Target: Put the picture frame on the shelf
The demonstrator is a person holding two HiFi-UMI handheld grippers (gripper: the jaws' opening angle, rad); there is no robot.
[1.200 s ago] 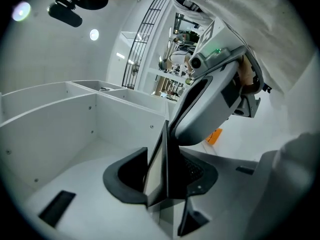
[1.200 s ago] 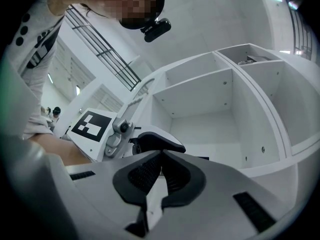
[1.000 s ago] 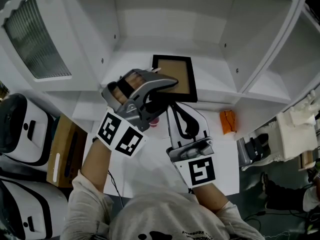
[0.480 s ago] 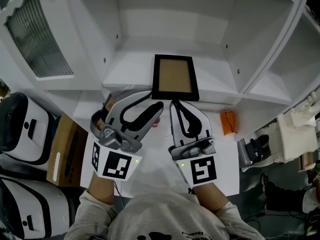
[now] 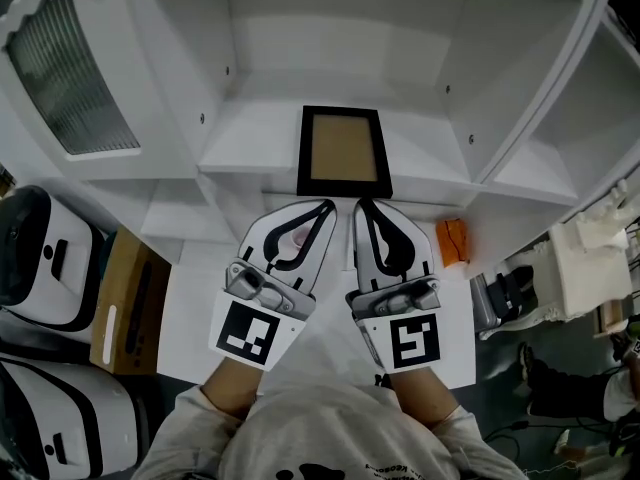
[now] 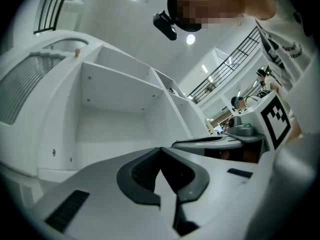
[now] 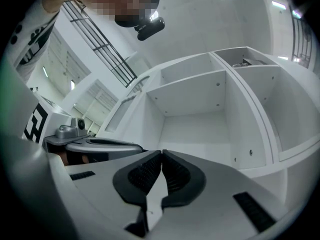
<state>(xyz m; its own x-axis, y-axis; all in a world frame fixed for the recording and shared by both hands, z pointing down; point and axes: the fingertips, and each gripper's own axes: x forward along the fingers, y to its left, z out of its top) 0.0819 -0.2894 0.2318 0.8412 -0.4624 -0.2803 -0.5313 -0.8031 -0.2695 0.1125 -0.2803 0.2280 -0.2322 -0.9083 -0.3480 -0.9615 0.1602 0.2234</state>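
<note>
The picture frame, black with a brown panel, lies flat on the floor of the middle compartment of the white shelf. Both grippers sit side by side just short of the frame's near edge, apart from it. My left gripper is shut with nothing between its jaws, which have just been closing. In the left gripper view its fingertips meet in front of an empty compartment. My right gripper is shut and empty as well, and in the right gripper view its ribbed pads touch.
An orange object lies on the white table to the right of the grippers. White upright dividers wall in the compartment. Black-and-white cases and a cardboard box stand at the left.
My left gripper rolled from its side to flat, drew back from the frame to beside the right gripper, and its jaws closed. The frame stays on the shelf; the right gripper kept still.
</note>
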